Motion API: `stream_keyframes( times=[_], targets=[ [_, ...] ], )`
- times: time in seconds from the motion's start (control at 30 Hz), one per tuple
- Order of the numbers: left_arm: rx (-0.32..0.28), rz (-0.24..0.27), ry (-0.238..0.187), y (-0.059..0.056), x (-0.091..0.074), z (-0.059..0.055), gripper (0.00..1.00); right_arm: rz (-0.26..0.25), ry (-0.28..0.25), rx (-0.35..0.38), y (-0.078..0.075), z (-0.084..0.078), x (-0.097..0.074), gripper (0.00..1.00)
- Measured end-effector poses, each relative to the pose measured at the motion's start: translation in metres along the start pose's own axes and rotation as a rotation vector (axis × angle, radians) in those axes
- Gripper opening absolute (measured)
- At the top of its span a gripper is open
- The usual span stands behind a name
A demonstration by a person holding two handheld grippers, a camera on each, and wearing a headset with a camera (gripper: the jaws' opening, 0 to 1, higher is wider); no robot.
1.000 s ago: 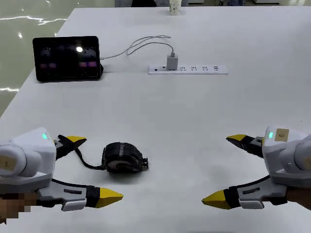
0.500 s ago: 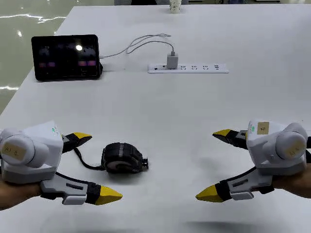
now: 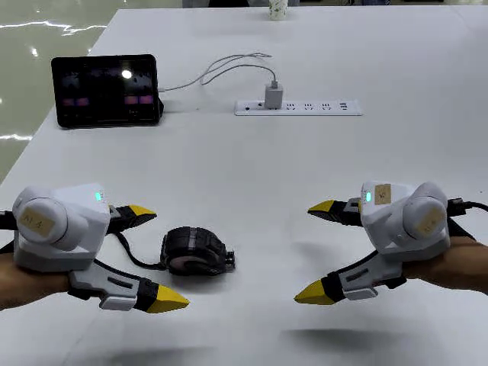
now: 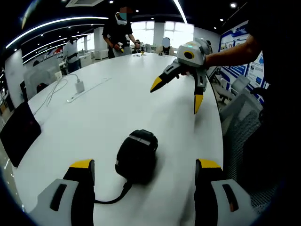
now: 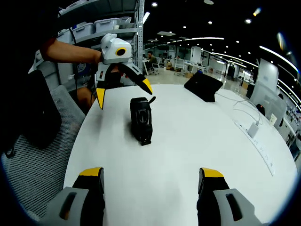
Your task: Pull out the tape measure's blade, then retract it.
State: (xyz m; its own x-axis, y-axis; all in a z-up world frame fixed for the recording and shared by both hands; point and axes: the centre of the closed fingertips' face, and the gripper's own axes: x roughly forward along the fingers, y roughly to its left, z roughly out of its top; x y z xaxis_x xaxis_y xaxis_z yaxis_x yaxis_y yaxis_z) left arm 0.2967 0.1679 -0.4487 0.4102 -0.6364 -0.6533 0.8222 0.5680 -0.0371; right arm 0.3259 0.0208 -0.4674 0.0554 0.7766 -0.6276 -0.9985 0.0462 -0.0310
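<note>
A black tape measure with a black wrist cord lies on the white table, blade fully in. My left gripper stands open just left of it, its yellow-tipped jaws on either side of the cord, not touching the case. In the left gripper view the tape measure sits between and a little ahead of my open left gripper. My right gripper is open well to the right, pointing at the tape measure, which lies far ahead of my right gripper in the right gripper view.
A dark tablet stands at the back left. A white power strip with a charger and white cable lies mid-table behind. A paper cup stands at the far edge. People stand in the background of the left gripper view.
Both grippers have moved inward and slightly up the table toward the tape measure, the right one more. The tape measure has not moved.
</note>
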Motion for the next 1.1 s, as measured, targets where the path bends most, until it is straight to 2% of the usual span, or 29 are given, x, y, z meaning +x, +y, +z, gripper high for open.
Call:
stream_keyframes(
  times=[0.4,0.57,1.1],
  targets=[
    [0.060,-0.042,0.046,0.006,0.005,-0.001,0.64,0.061,-0.001,-0.103,0.001,0.013,0.024,0.64],
    [0.079,-0.065,0.067,0.006,0.008,-0.002,0.56,0.087,-0.005,-0.113,0.002,0.018,0.034,0.56],
    [0.131,-0.117,0.123,0.008,0.016,-0.006,0.41,0.153,-0.003,-0.175,0.008,0.030,0.064,0.31]
  ],
)
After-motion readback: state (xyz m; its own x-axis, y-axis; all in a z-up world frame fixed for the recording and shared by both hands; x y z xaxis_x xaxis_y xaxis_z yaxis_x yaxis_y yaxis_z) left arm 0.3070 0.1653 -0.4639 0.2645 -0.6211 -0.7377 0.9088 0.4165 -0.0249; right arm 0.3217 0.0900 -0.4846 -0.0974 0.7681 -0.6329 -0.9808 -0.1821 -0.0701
